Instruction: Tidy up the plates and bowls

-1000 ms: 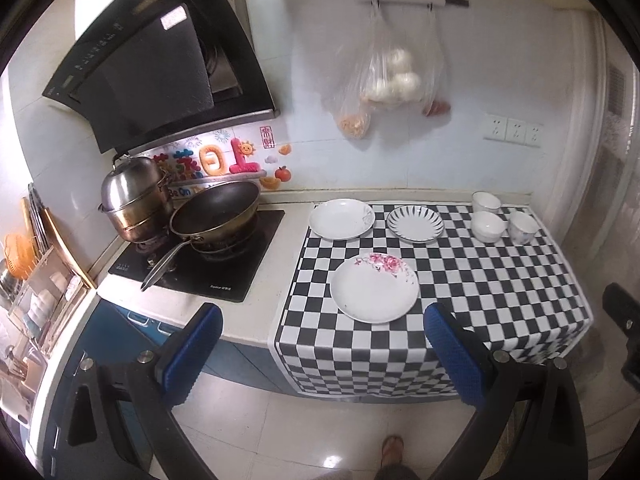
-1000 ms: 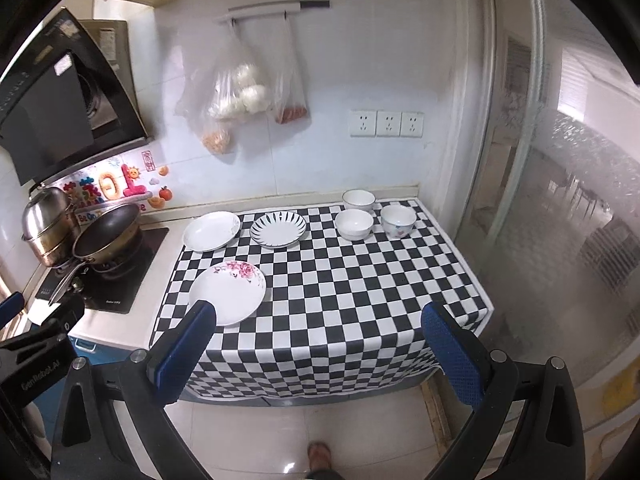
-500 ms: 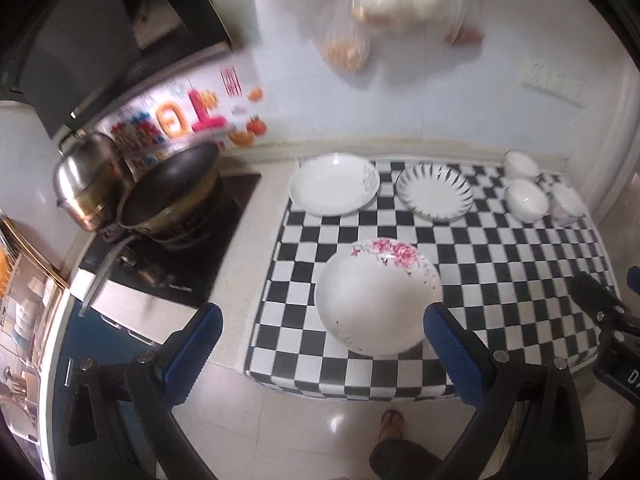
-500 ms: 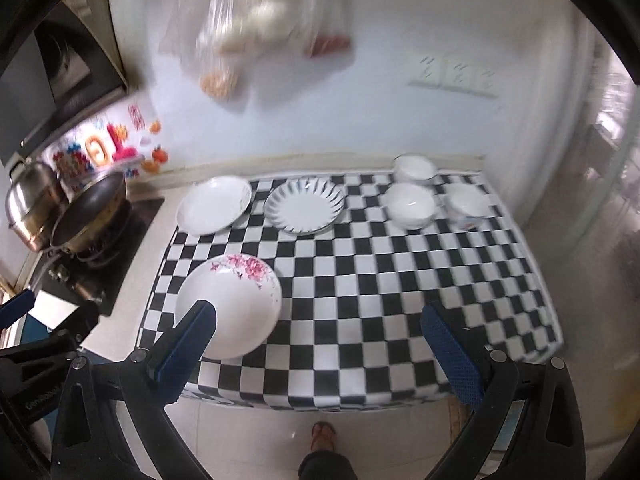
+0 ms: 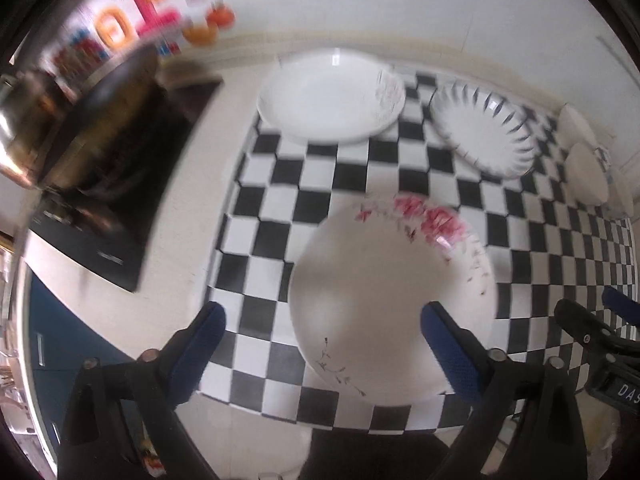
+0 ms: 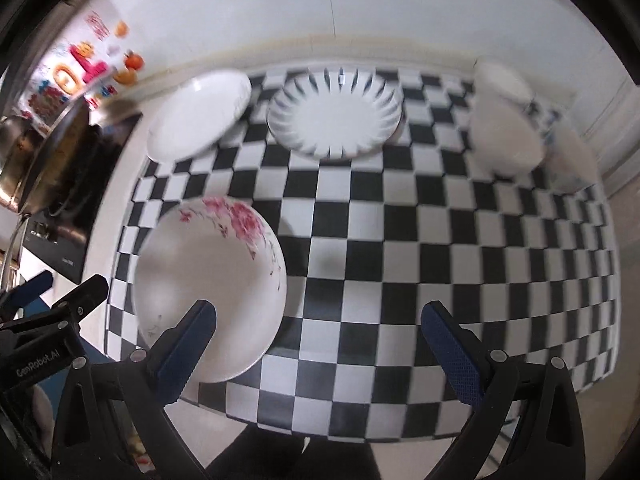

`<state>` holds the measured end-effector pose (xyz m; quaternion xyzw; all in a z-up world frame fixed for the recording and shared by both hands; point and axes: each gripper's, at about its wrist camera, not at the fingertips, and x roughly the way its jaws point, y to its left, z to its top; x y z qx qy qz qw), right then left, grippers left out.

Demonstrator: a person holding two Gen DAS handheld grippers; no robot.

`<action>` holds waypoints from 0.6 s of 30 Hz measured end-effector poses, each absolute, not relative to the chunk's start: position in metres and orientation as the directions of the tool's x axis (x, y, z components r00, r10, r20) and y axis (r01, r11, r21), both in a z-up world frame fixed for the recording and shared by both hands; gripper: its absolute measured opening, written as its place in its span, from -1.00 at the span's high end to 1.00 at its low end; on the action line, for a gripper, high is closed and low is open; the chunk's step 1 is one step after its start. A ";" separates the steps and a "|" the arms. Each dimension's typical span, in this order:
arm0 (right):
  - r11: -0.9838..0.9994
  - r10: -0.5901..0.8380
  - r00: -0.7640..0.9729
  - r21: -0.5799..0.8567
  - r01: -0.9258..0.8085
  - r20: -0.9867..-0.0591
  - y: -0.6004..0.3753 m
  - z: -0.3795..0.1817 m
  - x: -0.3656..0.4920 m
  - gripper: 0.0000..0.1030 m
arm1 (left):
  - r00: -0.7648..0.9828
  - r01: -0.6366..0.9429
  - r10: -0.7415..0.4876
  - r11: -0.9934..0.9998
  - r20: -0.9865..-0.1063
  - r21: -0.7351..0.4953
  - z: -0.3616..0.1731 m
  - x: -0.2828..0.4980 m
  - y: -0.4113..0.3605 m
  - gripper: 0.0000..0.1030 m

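Note:
A white plate with pink flowers (image 5: 392, 300) (image 6: 208, 284) lies near the front edge of the checkered cloth (image 5: 360, 184) (image 6: 400, 248). A plain white plate (image 5: 328, 100) (image 6: 200, 114) and a plate with dark rays (image 5: 482, 128) (image 6: 334, 116) lie at the back. Three white bowls (image 5: 586, 172) (image 6: 506, 136) stand at the back right. My left gripper (image 5: 322, 348) is open and empty just above the flowered plate's near side. My right gripper (image 6: 318, 344) is open and empty over the cloth, right of that plate.
A dark wok (image 5: 100, 116) (image 6: 52, 148) and a steel pot (image 5: 16, 120) sit on the black cooktop (image 5: 120, 216) at the left. The tiled wall (image 6: 360, 8) runs behind the counter. The counter's front edge drops to the floor (image 6: 280, 420).
Both grippers have moved forward and down toward the counter. The flowered plate now fills much more of both views. Both stay open.

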<state>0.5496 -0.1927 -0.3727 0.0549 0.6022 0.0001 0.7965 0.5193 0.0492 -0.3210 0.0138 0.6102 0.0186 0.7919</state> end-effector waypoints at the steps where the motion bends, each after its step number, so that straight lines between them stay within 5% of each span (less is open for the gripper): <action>1: 0.993 0.076 0.258 0.097 0.068 -0.963 -0.193 -0.381 0.554 -1.00 | 0.231 -0.014 0.037 0.999 -0.972 0.034 -0.330 0.525 0.052 -0.79; 18: 0.930 0.303 -0.020 0.291 0.227 -0.953 -0.171 -0.492 0.604 -0.95 | -0.028 0.071 -0.130 0.989 -0.991 -0.132 -0.415 0.576 0.074 -0.38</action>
